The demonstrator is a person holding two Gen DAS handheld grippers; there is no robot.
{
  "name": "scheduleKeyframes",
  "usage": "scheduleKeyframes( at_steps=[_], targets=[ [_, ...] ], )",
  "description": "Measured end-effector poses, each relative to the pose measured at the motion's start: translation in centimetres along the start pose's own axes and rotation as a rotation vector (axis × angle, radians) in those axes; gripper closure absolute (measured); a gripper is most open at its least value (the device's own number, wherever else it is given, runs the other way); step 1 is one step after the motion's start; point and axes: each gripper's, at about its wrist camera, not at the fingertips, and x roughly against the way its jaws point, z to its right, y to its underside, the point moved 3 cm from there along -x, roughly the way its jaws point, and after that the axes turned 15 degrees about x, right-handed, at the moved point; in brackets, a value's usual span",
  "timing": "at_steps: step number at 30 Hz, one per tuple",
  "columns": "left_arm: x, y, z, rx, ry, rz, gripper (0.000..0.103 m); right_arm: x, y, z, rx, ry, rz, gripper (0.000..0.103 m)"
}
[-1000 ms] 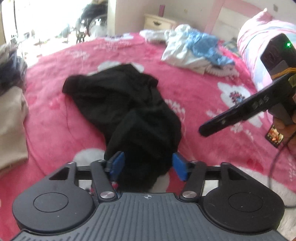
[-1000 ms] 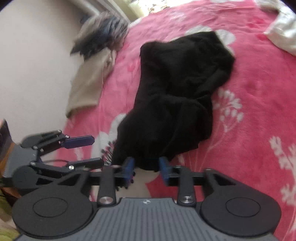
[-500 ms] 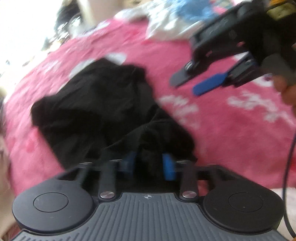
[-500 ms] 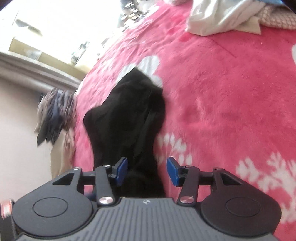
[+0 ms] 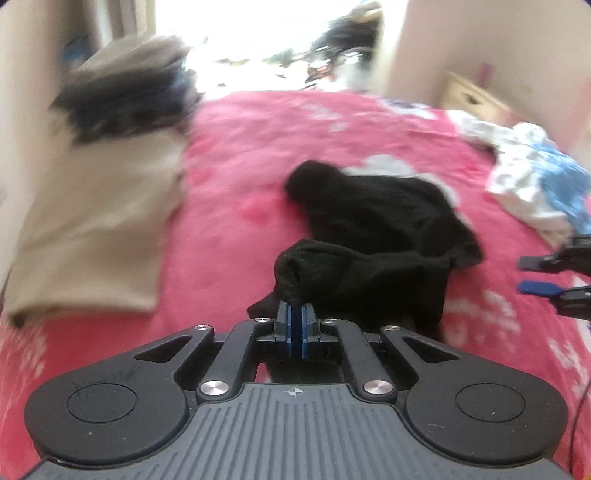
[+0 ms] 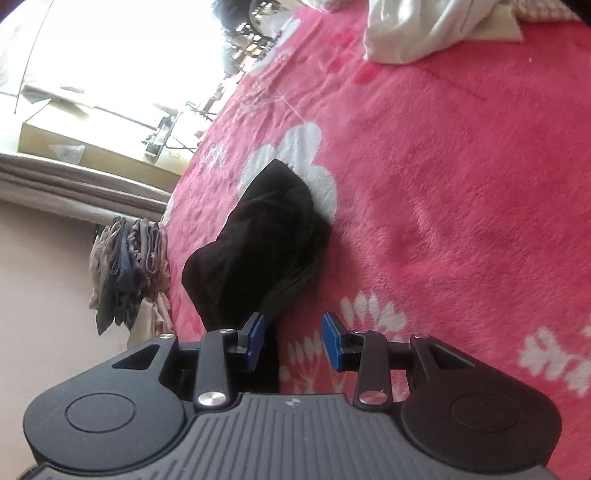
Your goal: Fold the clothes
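Observation:
A crumpled black garment (image 5: 380,236) lies on the pink flowered bedspread (image 5: 229,206). My left gripper (image 5: 295,314) is shut on a bunched near edge of it, and the cloth rises in a fold just above the blue pads. In the right wrist view the same black garment (image 6: 258,247) stretches away from the left blue pad. My right gripper (image 6: 293,338) is open just above the bedspread (image 6: 461,221), its left pad touching the garment's edge, nothing between the pads. The right gripper (image 5: 543,275) also shows at the right edge of the left wrist view.
A stack of folded beige and dark clothes (image 5: 99,192) sits at the bed's left side, also seen as the stack (image 6: 129,273) in the right wrist view. A white and blue heap (image 5: 532,184) lies at the far right; white cloth (image 6: 424,29) lies ahead of the right gripper.
My left gripper closed on the black garment's near edge and swung left. My right gripper let go, opened wide and moved off to the garment's right side.

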Motion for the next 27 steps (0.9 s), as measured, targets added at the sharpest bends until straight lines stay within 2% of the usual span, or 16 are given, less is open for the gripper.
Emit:
scheduleKeyframes(
  at_steps=[4, 8, 10, 14, 16, 18, 21, 25, 27],
  targets=[
    [-1.5, 0.7, -2.5, 0.017, -0.094, -0.042, 0.100, -1.3, -0.4, -1.0, -0.016, -0.012, -0.001, 0.064],
    [-1.6, 1.2, -3.3, 0.005, -0.064, -0.051, 0.094, -2.4, -0.6, -1.5, -0.026, -0.015, -0.023, 0.063],
    [-1.0, 1.1, -3.3, -0.013, -0.036, -0.021, 0.079, -2.7, -0.7, -1.5, -0.029, -0.010, -0.031, 0.063],
    [0.0, -0.2, -2.9, -0.008, 0.022, 0.040, 0.067, -3.0, -1.1, -1.5, -0.006, 0.013, -0.035, 0.061],
    [0.0, -0.5, -2.4, 0.003, 0.087, 0.041, 0.053, -3.3, -1.4, -1.5, 0.011, 0.033, -0.035, 0.060],
    [-1.0, -0.6, -1.0, -0.051, 0.138, 0.020, 0.044, -3.5, -1.8, -1.5, 0.032, 0.059, -0.036, 0.059],
    [-3.3, -0.3, 1.3, -0.147, 0.168, -0.017, 0.043, -4.1, -2.3, -1.4, 0.052, 0.088, -0.043, 0.053],
    [-6.4, -0.5, 2.6, -0.093, 0.211, -0.089, 0.043, -5.1, -3.1, -1.7, 0.086, 0.103, -0.051, 0.052],
    [-7.1, -0.8, 2.6, -0.041, 0.229, -0.102, 0.049, -6.0, -3.7, -1.9, 0.116, 0.112, -0.060, 0.052]
  ],
)
